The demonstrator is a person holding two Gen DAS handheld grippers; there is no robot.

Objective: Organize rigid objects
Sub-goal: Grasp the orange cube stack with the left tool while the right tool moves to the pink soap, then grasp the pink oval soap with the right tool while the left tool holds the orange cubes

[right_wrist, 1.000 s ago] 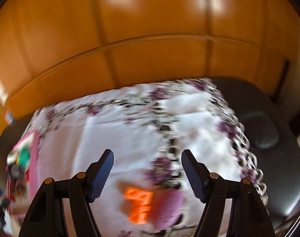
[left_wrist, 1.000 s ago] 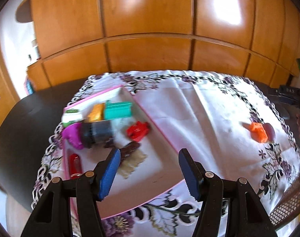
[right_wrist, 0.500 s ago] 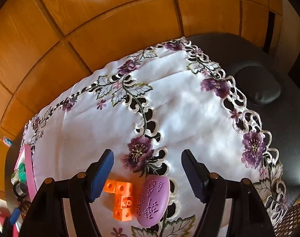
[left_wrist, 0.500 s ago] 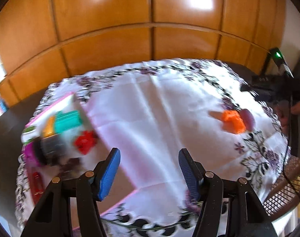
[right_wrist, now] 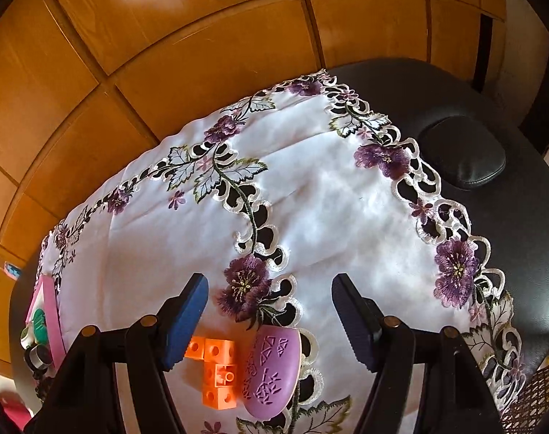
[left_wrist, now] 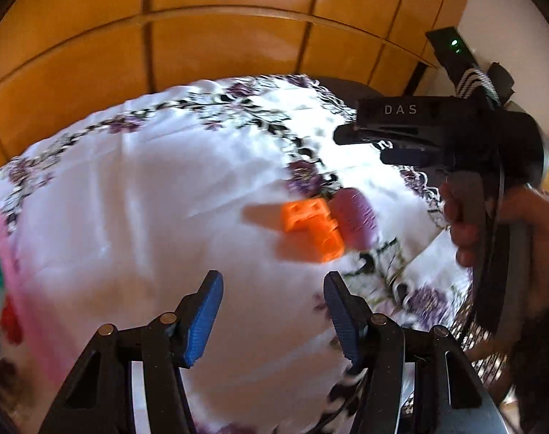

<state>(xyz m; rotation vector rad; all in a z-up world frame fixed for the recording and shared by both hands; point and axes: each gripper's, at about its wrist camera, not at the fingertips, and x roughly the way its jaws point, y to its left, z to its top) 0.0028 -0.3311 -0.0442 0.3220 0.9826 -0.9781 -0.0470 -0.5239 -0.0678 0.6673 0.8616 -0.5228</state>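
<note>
Wooden panels point(right_wrist: 209, 72) back the embroidered white tablecloth point(right_wrist: 328, 209). I see the orange block piece point(right_wrist: 216, 372) touching the purple oval piece point(right_wrist: 272, 374) on its left. My right gripper point(right_wrist: 269, 320) hovers over both, fingers apart; my left gripper point(left_wrist: 272, 320), fingers apart and holding nothing, sits near them.

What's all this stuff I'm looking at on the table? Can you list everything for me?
Orange plastic block piece: one, orange, on the cloth beside the purple oval.
Purple patterned oval piece: one, lilac, touching the orange piece.
White embroidered tablecloth: one, white with purple flowers, over the dark table.
Pink tray: one, pink, far left edge, holding small toys.
Dark padded table: one, black.
Wooden panelled wall: orange-brown, behind.
Left claw: open, empty.
Right claw: open, above both pieces.
</note>
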